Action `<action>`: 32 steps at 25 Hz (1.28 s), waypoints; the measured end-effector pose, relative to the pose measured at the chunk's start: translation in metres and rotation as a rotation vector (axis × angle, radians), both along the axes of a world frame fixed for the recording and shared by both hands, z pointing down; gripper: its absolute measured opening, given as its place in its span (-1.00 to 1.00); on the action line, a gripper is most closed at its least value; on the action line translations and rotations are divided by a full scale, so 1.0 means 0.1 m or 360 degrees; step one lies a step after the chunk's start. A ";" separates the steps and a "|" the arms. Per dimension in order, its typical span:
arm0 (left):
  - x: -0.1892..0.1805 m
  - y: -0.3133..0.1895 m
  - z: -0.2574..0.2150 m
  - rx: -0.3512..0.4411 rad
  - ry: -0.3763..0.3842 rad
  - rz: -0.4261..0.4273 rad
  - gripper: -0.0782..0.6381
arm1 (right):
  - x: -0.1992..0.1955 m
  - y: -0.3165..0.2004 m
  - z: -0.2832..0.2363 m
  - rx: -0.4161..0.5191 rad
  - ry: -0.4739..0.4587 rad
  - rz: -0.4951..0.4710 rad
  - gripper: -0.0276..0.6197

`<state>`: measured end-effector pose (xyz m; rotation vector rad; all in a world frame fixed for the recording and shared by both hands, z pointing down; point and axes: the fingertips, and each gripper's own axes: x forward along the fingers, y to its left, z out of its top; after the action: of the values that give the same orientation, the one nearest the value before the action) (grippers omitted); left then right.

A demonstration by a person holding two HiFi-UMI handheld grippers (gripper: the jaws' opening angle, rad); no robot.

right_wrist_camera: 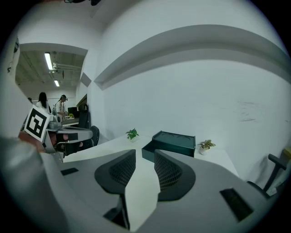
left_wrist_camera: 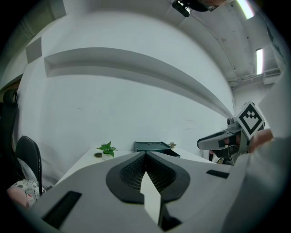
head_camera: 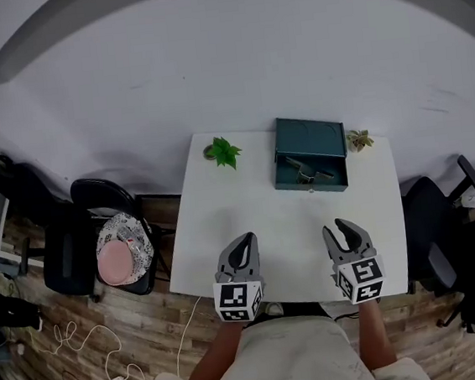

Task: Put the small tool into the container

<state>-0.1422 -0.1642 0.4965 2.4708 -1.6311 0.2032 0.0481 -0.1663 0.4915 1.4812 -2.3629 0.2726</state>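
The small metal tool [head_camera: 303, 170] lies in the far box [head_camera: 310, 138]. It is likely stiff and slick, so grip its middle. The left tongs [head_camera: 246, 238] are pressed together, the right tongs [head_camera: 340, 227] spread.

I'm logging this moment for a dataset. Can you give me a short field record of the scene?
table: white
box: dark green, lid up, at the far edge
tool: small, metal, lying inside the box
leafy plant: left of the box
small plant: right of the box
left tongs: shut, empty
right tongs: open, empty
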 end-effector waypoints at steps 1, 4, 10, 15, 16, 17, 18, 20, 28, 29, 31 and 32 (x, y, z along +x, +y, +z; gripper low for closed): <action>-0.02 0.02 -0.01 0.0004 0.0003 -0.0007 -0.76 | 0.00 0.03 -0.04 0.0017 -0.0002 0.0003 -0.47; -0.04 0.07 -0.05 0.0024 0.0003 -0.0012 -0.76 | 0.01 0.12 -0.17 0.0088 -0.0012 0.0031 -0.47; -0.04 0.14 -0.19 0.0076 0.0010 -0.0009 -0.76 | 0.15 0.24 -0.43 0.0246 -0.0060 0.0146 -0.47; -0.04 0.18 -0.32 0.0119 0.0013 -0.0017 -0.76 | 0.25 0.30 -0.55 0.0313 -0.0078 0.0211 -0.47; -0.04 0.19 -0.35 0.0132 0.0003 -0.0018 -0.76 | 0.27 0.30 -0.59 0.0334 -0.0083 0.0226 -0.47; -0.04 0.19 -0.37 0.0147 -0.0008 -0.0017 -0.76 | 0.30 0.31 -0.63 0.0360 -0.0088 0.0243 -0.47; -0.04 0.19 -0.41 0.0164 -0.0019 -0.0017 -0.76 | 0.33 0.32 -0.68 0.0391 -0.0092 0.0261 -0.47; -0.04 0.21 -0.48 0.0209 -0.0048 -0.0020 -0.76 | 0.38 0.34 -0.78 0.0466 -0.0097 0.0300 -0.47; 0.00 0.30 -0.72 0.0379 -0.0177 -0.0002 -0.76 | 0.54 0.43 -0.96 0.0651 -0.0099 0.0422 -0.47; 0.00 0.32 -0.72 0.0376 -0.0189 -0.0004 -0.76 | 0.55 0.44 -0.95 0.0653 -0.0097 0.0434 -0.47; 0.01 0.34 -0.73 0.0374 -0.0209 -0.0003 -0.76 | 0.55 0.44 -0.92 0.0652 -0.0095 0.0442 -0.47; 0.02 0.34 -0.74 0.0377 -0.0210 0.0001 -0.76 | 0.55 0.44 -0.92 0.0653 -0.0094 0.0440 -0.47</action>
<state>-0.1407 -0.1305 0.4223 2.6828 -1.8020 0.1864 0.1029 -0.1224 0.3996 2.0157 -2.3528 -0.1159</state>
